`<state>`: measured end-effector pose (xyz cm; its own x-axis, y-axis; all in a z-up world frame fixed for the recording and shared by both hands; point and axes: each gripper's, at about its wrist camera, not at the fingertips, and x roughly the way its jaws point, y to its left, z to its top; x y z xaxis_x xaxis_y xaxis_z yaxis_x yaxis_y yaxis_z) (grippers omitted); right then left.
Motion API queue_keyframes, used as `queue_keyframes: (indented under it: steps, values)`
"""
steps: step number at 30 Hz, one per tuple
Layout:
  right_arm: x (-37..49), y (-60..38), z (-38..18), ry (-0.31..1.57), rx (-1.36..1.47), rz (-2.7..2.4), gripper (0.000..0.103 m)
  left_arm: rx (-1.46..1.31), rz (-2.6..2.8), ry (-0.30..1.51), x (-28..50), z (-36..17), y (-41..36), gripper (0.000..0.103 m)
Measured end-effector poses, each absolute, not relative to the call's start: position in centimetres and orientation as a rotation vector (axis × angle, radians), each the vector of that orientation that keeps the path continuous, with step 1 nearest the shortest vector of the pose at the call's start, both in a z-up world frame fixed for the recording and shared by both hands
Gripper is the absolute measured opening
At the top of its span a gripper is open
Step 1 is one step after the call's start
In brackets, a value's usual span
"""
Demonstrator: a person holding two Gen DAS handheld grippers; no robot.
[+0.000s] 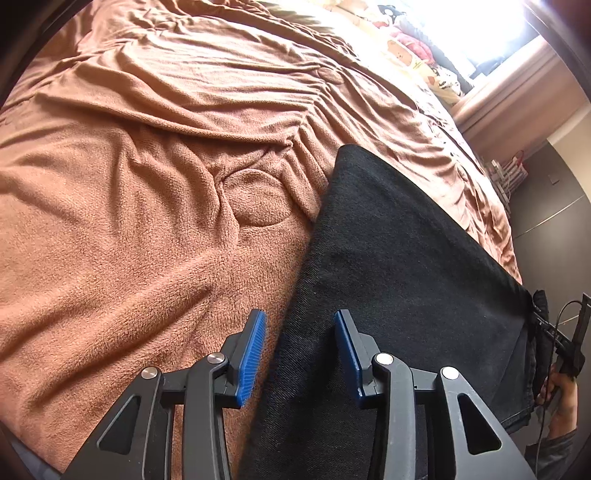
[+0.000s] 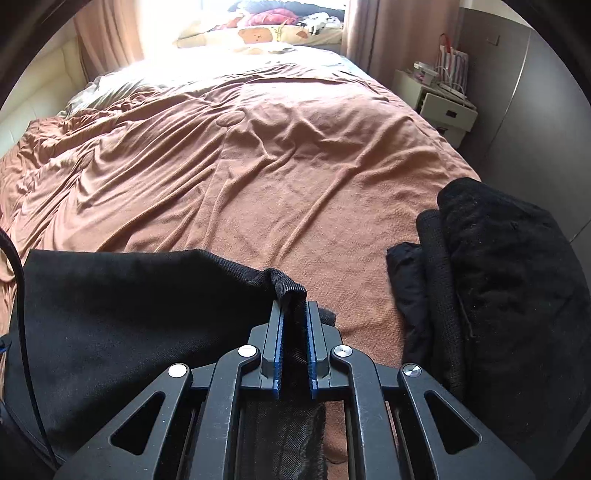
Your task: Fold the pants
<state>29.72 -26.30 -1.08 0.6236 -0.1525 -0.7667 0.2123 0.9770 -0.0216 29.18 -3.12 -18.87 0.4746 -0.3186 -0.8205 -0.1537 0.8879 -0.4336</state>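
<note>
Black pants (image 1: pixel 399 266) lie flat on the brown blanket (image 1: pixel 147 184) as a long folded panel. My left gripper (image 1: pixel 301 325) is open, with its blue pads straddling the pants' left edge near the bottom of the view. In the right wrist view the pants (image 2: pixel 129 306) spread to the left, and my right gripper (image 2: pixel 294 314) is shut on a bunched corner of the pants (image 2: pixel 286 286). The right gripper also shows at the far right of the left wrist view (image 1: pixel 533 314), at the pants' end.
A pile of other black clothes (image 2: pixel 498 288) sits on the bed at the right. Pillows and soft toys (image 2: pixel 266 33) lie at the head of the bed. A white nightstand (image 2: pixel 439 107) and grey wardrobe (image 2: pixel 535 110) stand to the right.
</note>
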Motion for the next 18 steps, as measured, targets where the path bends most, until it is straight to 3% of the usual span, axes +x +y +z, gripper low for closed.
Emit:
queue_keyframes:
  steps: [6,10,14,18]
  values:
    - [30.6,-26.8,-3.1,0.931,0.111,-0.203,0.009,-0.508,-0.119,1.115,29.7,-20.0,-3.5,0.030]
    - [29.0,-27.3,-1.6,0.905,0.153,-0.191,0.029,-0.470,-0.115,1.110,29.6,-19.6,-3.8,0.029]
    - [26.9,-27.2,-0.6,0.897,0.156,-0.176,0.038,-0.480,-0.112,1.113,29.6,-19.6,-3.7,0.029]
    - [24.5,-27.2,-0.2,0.880,0.191,-0.179,0.076,-0.472,-0.113,1.115,29.4,-19.4,-3.7,0.029]
